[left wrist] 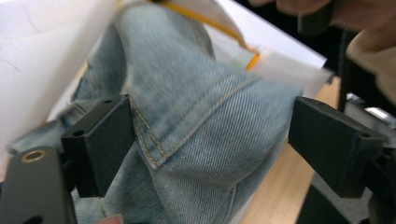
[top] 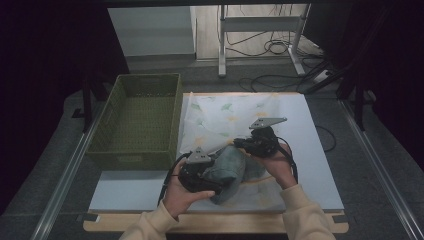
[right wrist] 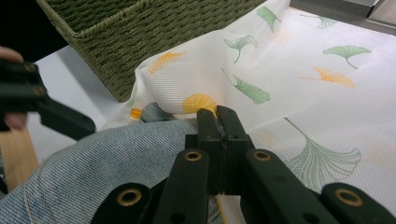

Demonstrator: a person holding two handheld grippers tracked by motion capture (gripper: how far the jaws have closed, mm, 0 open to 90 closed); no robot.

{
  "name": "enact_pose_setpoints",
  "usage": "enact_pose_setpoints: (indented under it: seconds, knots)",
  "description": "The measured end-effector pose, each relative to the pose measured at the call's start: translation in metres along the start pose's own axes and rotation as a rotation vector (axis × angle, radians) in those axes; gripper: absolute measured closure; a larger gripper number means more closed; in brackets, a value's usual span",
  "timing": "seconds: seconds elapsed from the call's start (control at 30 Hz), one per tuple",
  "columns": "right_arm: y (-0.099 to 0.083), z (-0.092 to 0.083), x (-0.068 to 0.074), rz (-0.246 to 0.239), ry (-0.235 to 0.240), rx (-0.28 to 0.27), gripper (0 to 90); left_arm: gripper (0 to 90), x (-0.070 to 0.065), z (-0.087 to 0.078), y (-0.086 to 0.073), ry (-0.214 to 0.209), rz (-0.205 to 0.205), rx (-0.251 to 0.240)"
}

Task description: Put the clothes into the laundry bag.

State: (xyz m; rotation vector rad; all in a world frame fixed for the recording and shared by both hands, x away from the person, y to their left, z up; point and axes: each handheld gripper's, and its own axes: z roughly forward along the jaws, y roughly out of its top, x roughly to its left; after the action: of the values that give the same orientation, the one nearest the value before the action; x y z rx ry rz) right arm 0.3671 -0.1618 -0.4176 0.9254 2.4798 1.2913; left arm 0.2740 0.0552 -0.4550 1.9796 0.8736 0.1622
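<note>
A bundle of blue denim [top: 232, 170] lies at the front middle of the white board, partly under a white cloth printed with ginkgo leaves [top: 225, 112]. My left gripper [top: 216, 176] stands open at the bundle's left side. Its jaws straddle a stitched fold of the denim [left wrist: 196, 93], and the left pad [left wrist: 100, 140] rests against the fabric while the right one stands off. My right gripper [top: 240, 144] is shut on the cloth's edge [right wrist: 187, 93] just above the denim [right wrist: 107, 158], holding that edge lifted. In the right gripper view, one jaw of the left gripper [right wrist: 51, 114] shows at the left.
A green woven basket [top: 140, 120] stands on the left of the table, close to the cloth; its corner [right wrist: 140, 37] is near my right gripper. The wooden table edge [top: 215, 222] runs along the front. Metal stand legs [top: 222, 40] and cables lie on the floor behind.
</note>
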Motion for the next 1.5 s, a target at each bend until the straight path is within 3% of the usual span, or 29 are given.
enact_pose_setpoints:
  seconds: [0.1, 0.13, 0.17, 0.3, 0.5, 0.73, 1.17, 1.27, 1.33, 1.37, 1.5]
  knots:
    - [0.0, 0.001, 0.0, 0.002, 0.002, 0.003, 89.5, 22.1, -0.003, 0.016, -0.005, 0.056, 0.012, 0.022]
    - [-0.001, 0.002, 0.0, 0.001, 0.004, 0.004, 89.5, 35.8, -0.004, 0.022, -0.007, 0.067, 0.012, 0.03]
    - [-0.001, 0.002, 0.0, 0.001, 0.004, 0.004, 89.5, 35.8, -0.004, 0.026, -0.008, 0.066, 0.02, 0.032]
    - [-0.004, 0.0, 0.0, -0.001, 0.007, 0.005, 89.5, 63.8, -0.004, 0.032, -0.008, 0.094, 0.047, 0.023]
    - [-0.006, -0.001, 0.0, 0.005, 0.01, 0.001, 89.5, 69.8, 0.001, 0.034, -0.003, 0.098, 0.041, 0.016]
    - [-0.005, -0.003, 0.005, -0.017, 0.008, -0.015, 89.5, 71.3, 0.004, 0.039, 0.011, 0.105, 0.016, -0.008]
    - [-0.007, -0.01, 0.001, -0.004, 0.008, -0.04, 89.5, 69.1, 0.014, 0.057, 0.029, 0.11, -0.043, -0.016]
    - [-0.007, -0.009, 0.001, -0.006, 0.011, -0.04, 89.5, 61.7, 0.014, 0.058, 0.027, 0.105, -0.033, -0.007]
    - [-0.007, -0.009, 0.002, -0.004, 0.015, -0.041, 89.5, 48.2, 0.012, 0.056, 0.024, 0.105, -0.022, -0.003]
    - [-0.007, -0.009, 0.002, -0.004, 0.015, -0.041, 89.5, 48.2, 0.011, 0.055, 0.023, 0.102, -0.019, 0.0]
    - [-0.007, -0.009, 0.002, -0.003, 0.014, -0.042, 89.5, 32.2, 0.005, 0.045, 0.013, 0.092, 0.011, 0.01]
